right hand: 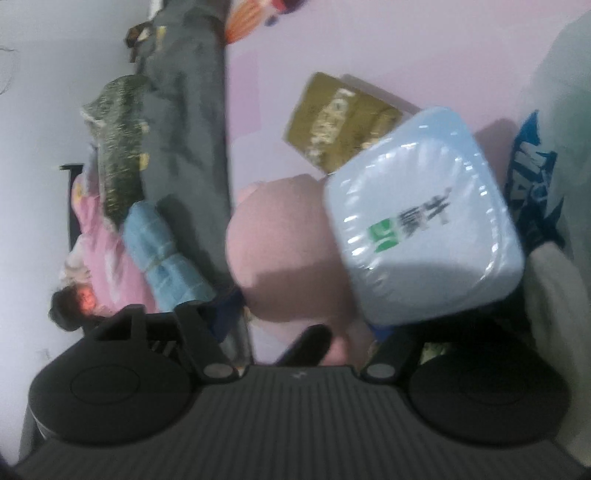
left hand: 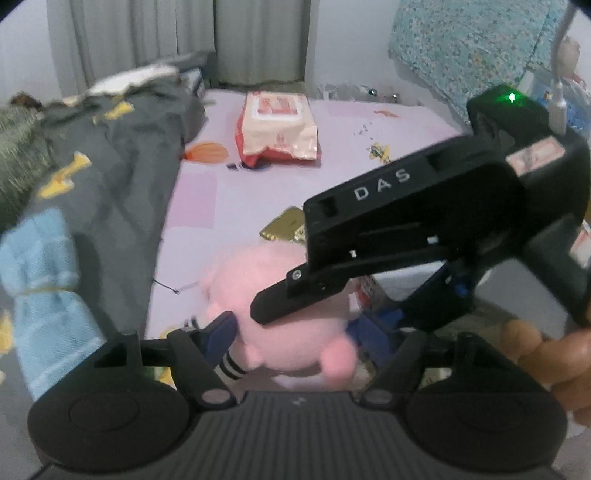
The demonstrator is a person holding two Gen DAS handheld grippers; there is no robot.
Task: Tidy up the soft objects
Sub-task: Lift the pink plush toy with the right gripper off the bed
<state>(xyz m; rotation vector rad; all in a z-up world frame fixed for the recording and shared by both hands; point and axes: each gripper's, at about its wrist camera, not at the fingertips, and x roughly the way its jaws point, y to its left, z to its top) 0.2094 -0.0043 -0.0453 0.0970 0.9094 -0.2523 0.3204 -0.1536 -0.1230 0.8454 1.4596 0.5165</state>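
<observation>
A pink plush toy lies on the lilac bedsheet between the blue-padded fingers of the left gripper, whose jaws stand partly apart; whether the pads press the toy cannot be told. From the right, the other black gripper, held in a person's hand, slants down over the toy with its finger tip lying across the plush. Its own blurred camera alone shows a pale blue plastic-wrapped pack lying over the toy's right side; whether its jaws grip anything cannot be told. A rolled blue towel rests against grey bedding on the left. Behind the toy is a gold packet. Farther up the bed sits a red-and-white wipes pack, visible only from the left camera, before grey curtains.
</observation>
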